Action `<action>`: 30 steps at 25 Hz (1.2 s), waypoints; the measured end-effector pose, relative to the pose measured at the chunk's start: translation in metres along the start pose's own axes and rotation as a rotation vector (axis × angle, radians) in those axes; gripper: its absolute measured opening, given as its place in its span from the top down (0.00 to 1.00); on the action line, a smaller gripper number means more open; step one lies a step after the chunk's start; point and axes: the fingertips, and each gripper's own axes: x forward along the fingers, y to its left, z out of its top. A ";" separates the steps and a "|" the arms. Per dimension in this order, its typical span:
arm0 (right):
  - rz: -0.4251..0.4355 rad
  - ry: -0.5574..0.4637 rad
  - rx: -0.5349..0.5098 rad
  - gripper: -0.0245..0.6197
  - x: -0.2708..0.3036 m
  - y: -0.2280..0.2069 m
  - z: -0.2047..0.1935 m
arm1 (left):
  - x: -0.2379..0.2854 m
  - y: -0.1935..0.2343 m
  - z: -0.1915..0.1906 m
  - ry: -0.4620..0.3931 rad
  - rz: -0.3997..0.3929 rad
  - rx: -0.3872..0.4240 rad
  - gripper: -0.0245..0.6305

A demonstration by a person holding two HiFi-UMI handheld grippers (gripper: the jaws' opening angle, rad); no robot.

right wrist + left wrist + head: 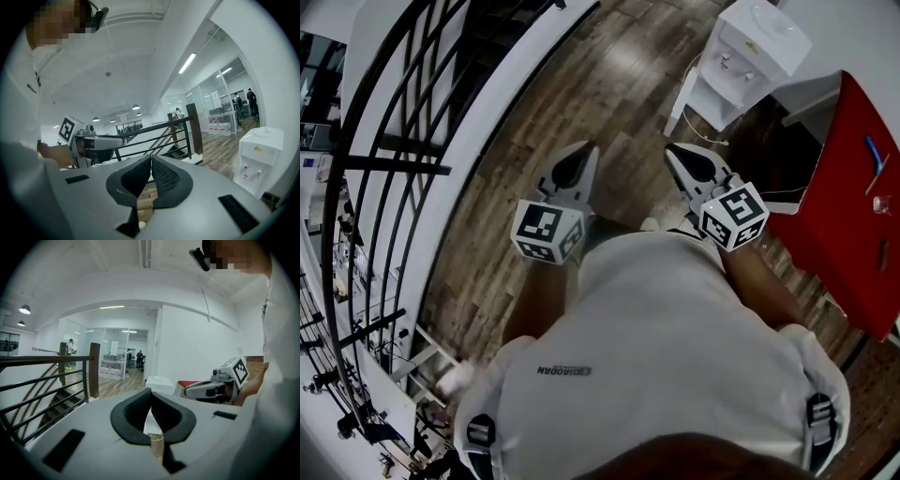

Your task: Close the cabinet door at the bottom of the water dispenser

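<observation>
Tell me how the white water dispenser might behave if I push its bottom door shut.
No bottle sits on the water dispenser, so it is probably light and may slide on the smooth wooden floor. It looks tall and narrow, so a high shove could rock it. The thin cabinet door likely swings easily.

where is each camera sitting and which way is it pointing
Head view: on the person's head, aimed steeply down at the floor, left gripper, right gripper and water dispenser; the person's shirt shows.
Left gripper view: on the left gripper, looking along its shut jaws toward the railing; right gripper and shirt at right.
Right gripper view: on the right gripper, looking along its shut jaws; left gripper at left, water dispenser at right.
Shared: all three show the railing.
</observation>
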 end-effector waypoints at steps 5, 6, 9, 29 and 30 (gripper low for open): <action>-0.056 -0.017 0.013 0.93 -0.020 -0.011 -0.001 | 0.016 -0.021 0.000 0.013 -0.071 0.012 0.97; -0.067 -0.021 0.015 0.92 -0.023 -0.014 -0.002 | 0.019 -0.025 0.000 0.014 -0.082 0.016 0.97; -0.105 -0.034 0.025 0.93 -0.035 -0.022 -0.002 | 0.027 -0.034 0.002 0.021 -0.113 0.037 0.97; -0.380 -0.080 0.141 0.93 -0.040 -0.100 -0.004 | 0.116 -0.037 0.010 0.101 -0.357 0.138 0.97; -0.395 -0.080 0.145 0.93 -0.036 -0.106 -0.002 | 0.123 -0.033 0.012 0.106 -0.372 0.140 0.97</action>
